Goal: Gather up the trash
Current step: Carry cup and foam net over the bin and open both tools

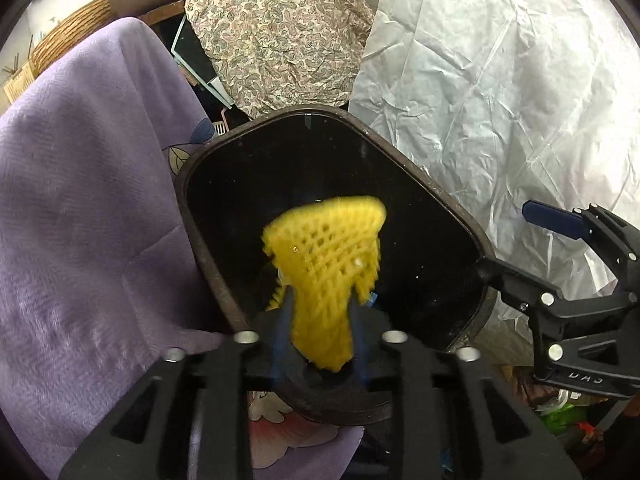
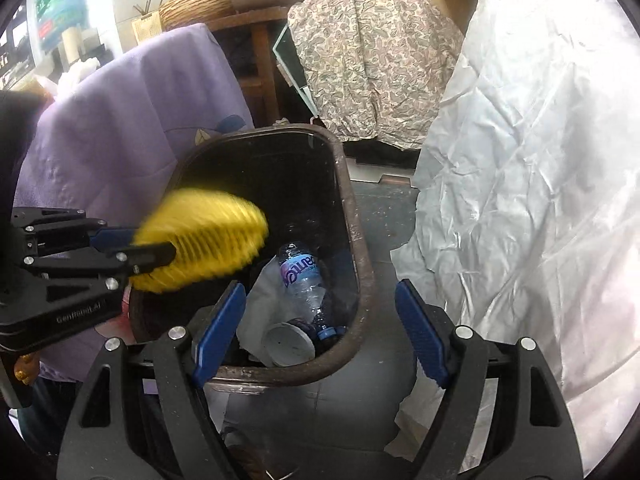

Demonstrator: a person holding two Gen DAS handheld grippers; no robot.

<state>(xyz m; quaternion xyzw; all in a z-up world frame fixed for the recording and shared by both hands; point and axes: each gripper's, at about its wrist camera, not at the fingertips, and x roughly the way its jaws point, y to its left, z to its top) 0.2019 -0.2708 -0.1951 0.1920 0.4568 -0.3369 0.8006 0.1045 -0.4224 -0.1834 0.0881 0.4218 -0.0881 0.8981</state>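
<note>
My left gripper (image 1: 320, 312) is shut on a yellow foam fruit net (image 1: 328, 256) and holds it over the open mouth of a dark bin (image 1: 208, 240). In the right wrist view the left gripper (image 2: 160, 248) comes in from the left with the yellow net (image 2: 204, 240) above the bin (image 2: 356, 248). Inside the bin lie a plastic water bottle (image 2: 304, 280), a white lid (image 2: 288, 346) and crumpled white paper (image 2: 260, 304). My right gripper (image 2: 320, 332) is open and empty at the bin's near rim; it also shows in the left wrist view (image 1: 532, 248).
A purple cloth (image 1: 88, 208) drapes over furniture left of the bin. A white crinkled plastic sheet (image 1: 500, 80) covers things on the right. A paisley cloth (image 1: 280, 40) covers something behind. The dark floor (image 2: 380, 216) lies between bin and sheet.
</note>
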